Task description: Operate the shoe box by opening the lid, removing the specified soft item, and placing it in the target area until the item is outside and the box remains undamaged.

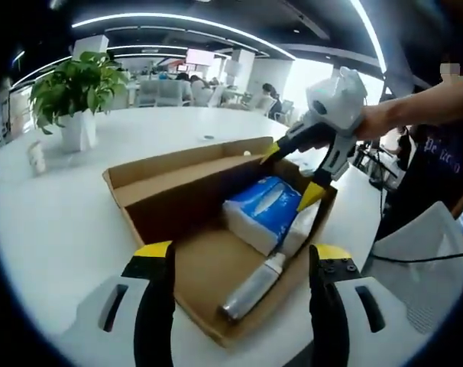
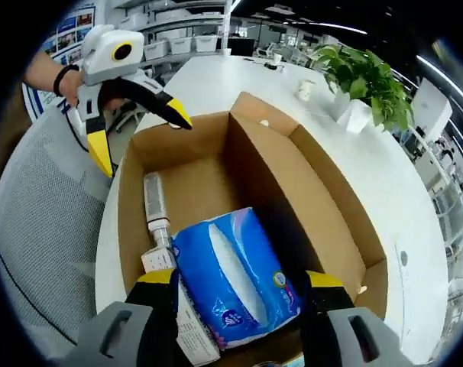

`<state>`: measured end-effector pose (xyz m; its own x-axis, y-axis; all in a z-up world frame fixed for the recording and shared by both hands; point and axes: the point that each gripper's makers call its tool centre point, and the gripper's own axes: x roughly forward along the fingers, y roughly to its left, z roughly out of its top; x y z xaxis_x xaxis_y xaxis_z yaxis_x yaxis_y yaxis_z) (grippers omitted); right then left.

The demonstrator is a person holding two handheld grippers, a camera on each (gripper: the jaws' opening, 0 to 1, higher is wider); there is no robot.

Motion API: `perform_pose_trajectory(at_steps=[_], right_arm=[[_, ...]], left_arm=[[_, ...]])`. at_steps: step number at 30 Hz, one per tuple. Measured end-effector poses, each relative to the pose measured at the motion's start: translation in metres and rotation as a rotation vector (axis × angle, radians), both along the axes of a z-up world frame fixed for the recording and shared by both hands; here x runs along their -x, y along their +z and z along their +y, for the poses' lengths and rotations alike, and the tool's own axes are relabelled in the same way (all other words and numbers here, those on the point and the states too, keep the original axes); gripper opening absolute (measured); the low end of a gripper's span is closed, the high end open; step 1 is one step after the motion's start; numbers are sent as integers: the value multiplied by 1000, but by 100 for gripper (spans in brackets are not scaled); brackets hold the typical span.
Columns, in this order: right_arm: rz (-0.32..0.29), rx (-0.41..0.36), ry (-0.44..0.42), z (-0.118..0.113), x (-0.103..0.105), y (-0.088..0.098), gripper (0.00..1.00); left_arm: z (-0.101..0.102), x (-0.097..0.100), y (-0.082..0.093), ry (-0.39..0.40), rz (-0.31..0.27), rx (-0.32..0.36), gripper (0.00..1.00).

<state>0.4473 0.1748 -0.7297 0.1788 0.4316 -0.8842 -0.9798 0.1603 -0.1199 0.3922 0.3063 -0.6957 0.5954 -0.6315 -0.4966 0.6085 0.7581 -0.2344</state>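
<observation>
Round white table (image 1: 56, 222) underneath; potted plant (image 1: 75, 95) at 11 o'clock in left gripper view, at 1 o'clock (image 2: 361, 80) in right gripper view. Grey chair (image 2: 44, 229) at 9 o'clock there. Open box (image 1: 216, 283) holding blue tissue pack (image 1: 263, 208), bottle (image 1: 254, 287) lying alongside. Left gripper (image 1: 239, 264) spread wide, empty, above near rim. Right gripper (image 2: 239, 290) open, straddling tissue pack (image 2: 231, 283), bottle (image 2: 153, 202) at 10 o'clock of it.
</observation>
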Motion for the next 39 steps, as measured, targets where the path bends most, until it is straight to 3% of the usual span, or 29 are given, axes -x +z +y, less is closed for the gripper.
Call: perform_pose_trajectory(at_steps=[16, 21, 39], right_arm=[[54, 59, 95, 10, -2, -22, 63], [64, 84, 175, 14, 6, -28, 64], [80, 153, 200, 18, 3, -58, 64]], left_arm=[[-1, 1, -2, 21, 12, 13, 70], [1, 0, -2, 23, 13, 10, 70], [3, -7, 0, 11, 3, -1, 70]])
